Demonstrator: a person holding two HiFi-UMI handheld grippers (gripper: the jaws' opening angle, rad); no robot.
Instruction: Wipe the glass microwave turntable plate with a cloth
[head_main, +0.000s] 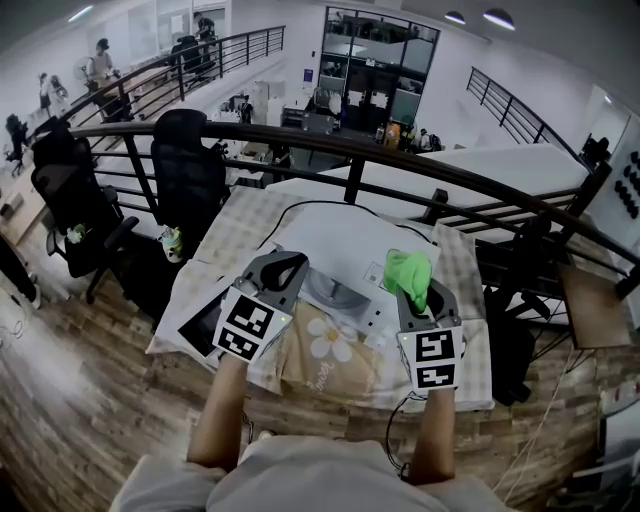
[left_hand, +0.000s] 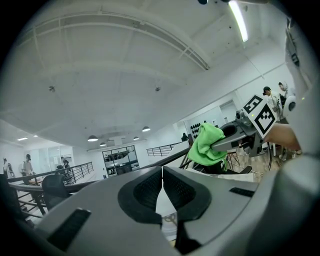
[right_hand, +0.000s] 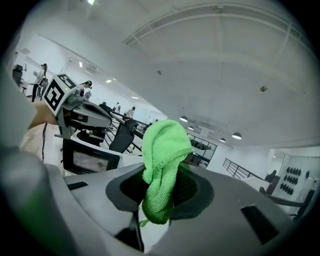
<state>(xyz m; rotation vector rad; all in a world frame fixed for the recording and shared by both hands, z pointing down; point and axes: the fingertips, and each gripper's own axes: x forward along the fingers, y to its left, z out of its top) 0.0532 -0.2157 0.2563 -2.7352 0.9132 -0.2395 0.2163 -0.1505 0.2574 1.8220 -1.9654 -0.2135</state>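
Head view. Chequered cover over the tabletop (head_main: 240, 225), dark railing (head_main: 350, 150) on the far side. Over near-left part of tabletop, left gripper (head_main: 284, 264), marker cube (head_main: 250, 325) toward the person. Over near-right part, right gripper (head_main: 415, 298), level with the left gripper and well apart from it. At the right gripper's tip, bunched green cloth (head_main: 408, 272) standing up out of the jaws. On near part of tabletop, between the two grippers, beige mat (head_main: 330, 345) with a daisy print. Just beyond the beige mat, greyish rounded shape (head_main: 335, 290); too small to confirm as the glass plate.

Left gripper view. Left gripper (left_hand: 162, 172) pointed up toward the ceiling (left_hand: 125, 65), jaws closed tip to tip, nothing between the pads. At right, right gripper (left_hand: 216, 146) clamped on the green cloth (left_hand: 204, 144), folds drooping below its jaws.

Right gripper view. Right gripper (right_hand: 160, 192) narrowed onto the green cloth (right_hand: 165, 150): cloth pinched between the pads, upper part bulging above the jaws, lower end hanging toward the camera. At left, left gripper (right_hand: 106, 120), apart from the green cloth. Below the left gripper, white microwave (right_hand: 90, 157) with a dark door window.
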